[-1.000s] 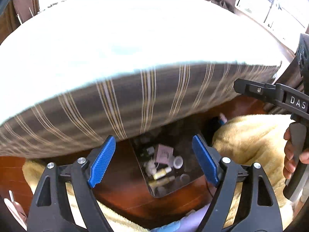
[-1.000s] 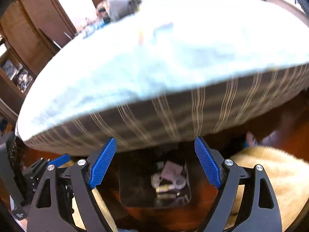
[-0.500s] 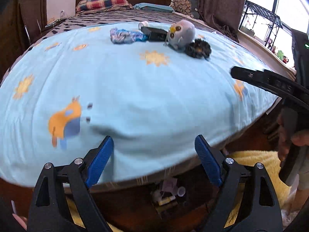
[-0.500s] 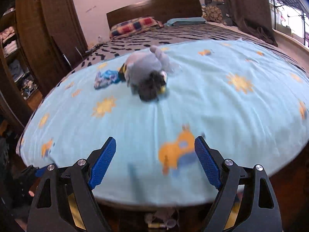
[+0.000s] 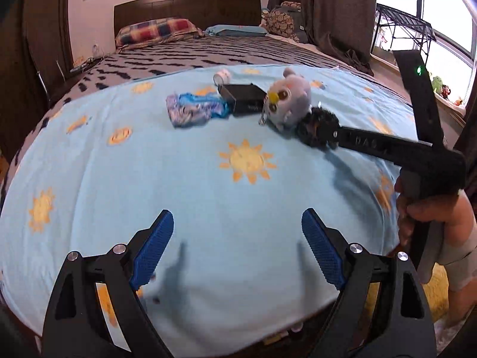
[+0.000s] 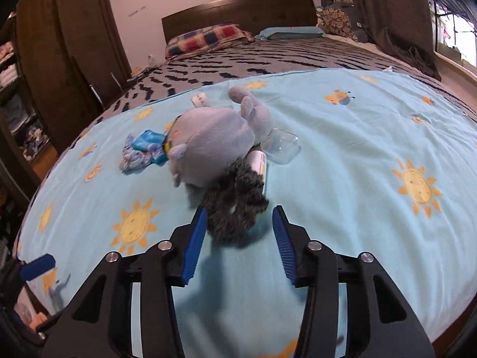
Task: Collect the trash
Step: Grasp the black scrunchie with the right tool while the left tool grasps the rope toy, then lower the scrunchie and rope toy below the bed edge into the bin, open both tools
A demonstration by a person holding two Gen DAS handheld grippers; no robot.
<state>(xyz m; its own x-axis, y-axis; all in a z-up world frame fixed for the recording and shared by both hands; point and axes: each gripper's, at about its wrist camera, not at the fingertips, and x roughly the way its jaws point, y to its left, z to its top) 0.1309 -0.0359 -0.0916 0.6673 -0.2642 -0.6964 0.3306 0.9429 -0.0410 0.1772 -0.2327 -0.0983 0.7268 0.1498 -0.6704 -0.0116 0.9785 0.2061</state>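
Note:
Several items lie on the light blue sun-print blanket: a crumpled blue wrapper, a black box, a small white roll, a grey plush owl, a dark furry scrunchie, a white tube and a clear plastic cup. My right gripper is open, its fingers either side of the near end of the scrunchie; it also shows in the left wrist view. My left gripper is open and empty over the blanket's near part.
The bed has a dark patterned cover, a checked pillow and a wooden headboard. A wardrobe stands at the left, curtains and a window at the right. A yellow rug lies below the bed's edge.
Both grippers rose from the bin of trash under the bed edge to above the blanket. The right gripper moved forward to the scrunchie and its jaws narrowed.

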